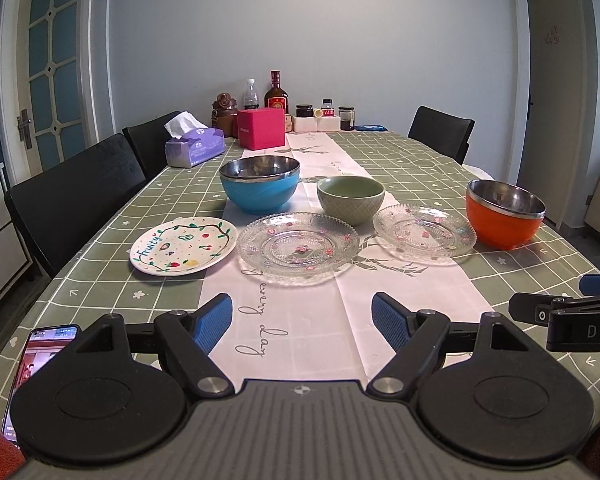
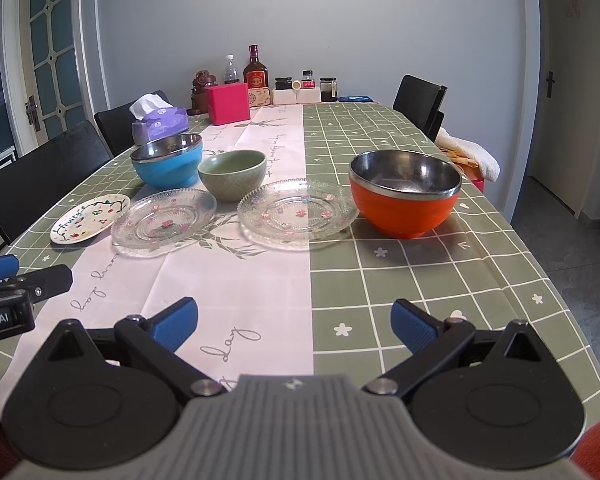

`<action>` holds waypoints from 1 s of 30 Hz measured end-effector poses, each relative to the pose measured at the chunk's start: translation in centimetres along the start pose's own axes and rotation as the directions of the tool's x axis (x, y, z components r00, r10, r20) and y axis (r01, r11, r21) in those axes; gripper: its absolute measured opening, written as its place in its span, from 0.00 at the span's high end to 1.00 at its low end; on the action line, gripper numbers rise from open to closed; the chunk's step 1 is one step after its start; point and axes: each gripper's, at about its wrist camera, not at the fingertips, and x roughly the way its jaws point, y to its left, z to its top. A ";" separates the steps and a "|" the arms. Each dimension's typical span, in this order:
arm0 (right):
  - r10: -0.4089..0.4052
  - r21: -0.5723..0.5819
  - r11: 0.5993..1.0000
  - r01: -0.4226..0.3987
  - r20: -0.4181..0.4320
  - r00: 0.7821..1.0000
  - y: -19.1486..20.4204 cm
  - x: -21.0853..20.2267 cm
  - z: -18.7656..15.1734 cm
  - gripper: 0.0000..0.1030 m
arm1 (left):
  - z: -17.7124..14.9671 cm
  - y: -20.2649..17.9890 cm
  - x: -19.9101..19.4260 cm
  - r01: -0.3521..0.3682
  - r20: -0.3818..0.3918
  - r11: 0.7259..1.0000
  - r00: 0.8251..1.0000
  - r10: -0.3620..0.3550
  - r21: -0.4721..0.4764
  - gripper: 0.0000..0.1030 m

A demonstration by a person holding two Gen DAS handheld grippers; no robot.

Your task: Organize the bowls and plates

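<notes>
Across the table lie a white "Fruity" plate (image 1: 184,246) (image 2: 90,219), a glass plate (image 1: 298,246) (image 2: 164,222), and a second glass plate (image 1: 424,234) (image 2: 298,212). Behind them stand a blue steel-lined bowl (image 1: 260,186) (image 2: 167,162), a green ceramic bowl (image 1: 351,198) (image 2: 232,174) and an orange steel-lined bowl (image 1: 505,213) (image 2: 405,192). My left gripper (image 1: 302,322) is open near the table's front edge, short of the left glass plate, holding nothing. My right gripper (image 2: 294,326) is open too, well short of the right glass plate and orange bowl.
A phone (image 1: 40,354) lies at the near left edge. A tissue pack (image 1: 194,146), pink box (image 1: 261,128), bottles (image 1: 276,94) and jars (image 1: 346,118) crowd the far end. Black chairs (image 1: 74,196) (image 2: 418,100) flank the table. A towel (image 2: 470,156) hangs at the right edge.
</notes>
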 end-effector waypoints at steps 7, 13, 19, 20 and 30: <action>0.000 -0.002 1.000 0.000 -0.001 1.000 0.1 0.0 -0.1 0.02 | 0.0 0.0 0.0 0.001 0.000 1.000 1.000 -0.001 0.000 0.10; 0.000 -0.003 1.000 0.000 -0.002 1.000 0.1 0.0 -0.1 0.02 | 0.0 0.0 0.0 0.000 0.000 1.000 1.000 0.000 0.000 0.10; -0.003 -0.003 1.000 0.003 -0.004 1.000 0.1 0.1 -0.1 0.02 | -0.1 -0.1 -0.1 -0.005 -0.008 1.000 1.000 0.005 0.006 0.12; -0.004 -0.004 1.000 0.004 -0.002 1.000 0.1 0.2 -0.1 0.02 | 0.0 -0.1 -0.1 -0.007 -0.008 1.000 1.000 0.007 0.009 0.13; 0.031 -0.023 0.999 -0.031 -0.003 1.000 0.0 0.1 2.0 0.16 | 2.5 0.1 -0.1 0.063 -0.028 0.997 0.998 -0.062 0.042 0.32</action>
